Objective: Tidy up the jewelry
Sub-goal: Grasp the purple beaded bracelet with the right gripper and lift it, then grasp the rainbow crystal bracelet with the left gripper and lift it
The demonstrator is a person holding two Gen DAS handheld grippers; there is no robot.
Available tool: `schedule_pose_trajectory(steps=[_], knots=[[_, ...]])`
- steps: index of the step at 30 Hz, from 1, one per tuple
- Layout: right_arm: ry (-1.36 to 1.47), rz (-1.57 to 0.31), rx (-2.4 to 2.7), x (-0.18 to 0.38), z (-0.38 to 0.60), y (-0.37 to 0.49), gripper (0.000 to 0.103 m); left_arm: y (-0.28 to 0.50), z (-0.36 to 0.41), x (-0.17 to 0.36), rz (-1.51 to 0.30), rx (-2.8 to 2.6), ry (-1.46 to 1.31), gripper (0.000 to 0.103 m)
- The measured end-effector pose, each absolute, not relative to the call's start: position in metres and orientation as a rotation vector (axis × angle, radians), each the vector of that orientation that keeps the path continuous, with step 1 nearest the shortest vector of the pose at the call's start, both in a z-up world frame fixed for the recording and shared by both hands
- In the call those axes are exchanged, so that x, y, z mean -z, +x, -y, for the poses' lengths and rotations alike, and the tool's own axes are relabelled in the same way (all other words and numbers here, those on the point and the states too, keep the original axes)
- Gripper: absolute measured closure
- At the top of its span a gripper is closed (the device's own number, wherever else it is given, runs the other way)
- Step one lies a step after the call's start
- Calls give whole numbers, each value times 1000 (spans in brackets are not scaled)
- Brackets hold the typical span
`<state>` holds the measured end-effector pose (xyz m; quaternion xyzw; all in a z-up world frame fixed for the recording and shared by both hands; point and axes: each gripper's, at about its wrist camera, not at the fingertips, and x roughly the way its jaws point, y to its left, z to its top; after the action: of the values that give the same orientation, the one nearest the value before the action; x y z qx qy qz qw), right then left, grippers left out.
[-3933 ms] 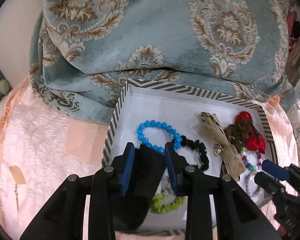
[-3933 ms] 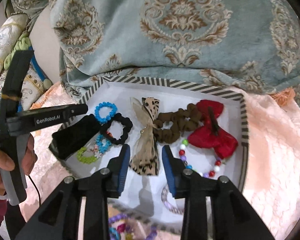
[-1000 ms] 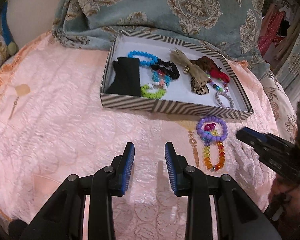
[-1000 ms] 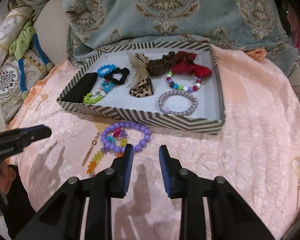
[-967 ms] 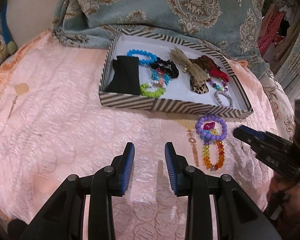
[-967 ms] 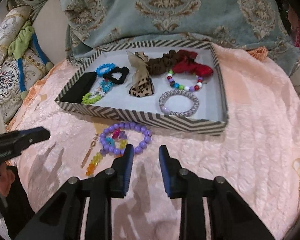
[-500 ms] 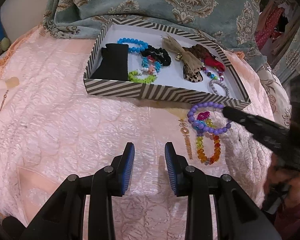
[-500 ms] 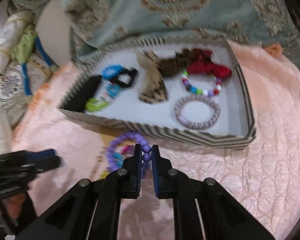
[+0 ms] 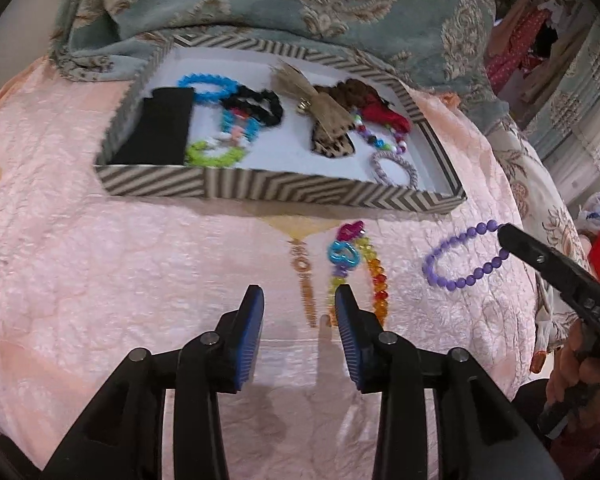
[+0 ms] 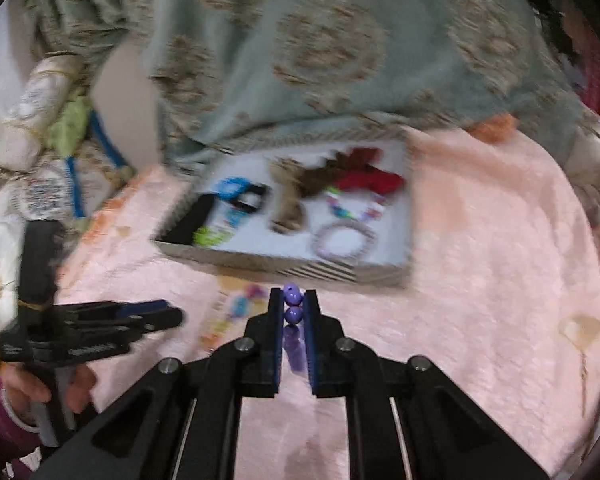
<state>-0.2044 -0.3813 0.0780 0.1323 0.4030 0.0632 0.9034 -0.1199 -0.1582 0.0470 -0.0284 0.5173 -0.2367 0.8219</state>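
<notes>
Purple bead bracelet (image 9: 462,257) is pinched at 1 end by the right gripper (image 10: 293,308), whose jaws are nearly closed on 2 beads (image 10: 291,304); the loop is seen hanging ahead of its tip, above the pink quilt (image 9: 100,264). The left gripper (image 9: 299,312) is held wide apart and empty, with a rainbow bead strand (image 9: 360,268) just ahead of its right finger. Beyond both grippers, the striped tray (image 9: 260,190) is filled with bracelets and scrunchies.
</notes>
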Motion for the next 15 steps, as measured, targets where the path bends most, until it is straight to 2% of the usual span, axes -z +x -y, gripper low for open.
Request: schedule_pose_trajectory(steps=[8, 15], knots=[[344, -922, -1, -36, 424, -205, 94, -121, 184, -35, -1120, 513, -12, 82], [321, -931, -14, -32, 420, -203, 94, -119, 198, -29, -1120, 511, 15, 82]])
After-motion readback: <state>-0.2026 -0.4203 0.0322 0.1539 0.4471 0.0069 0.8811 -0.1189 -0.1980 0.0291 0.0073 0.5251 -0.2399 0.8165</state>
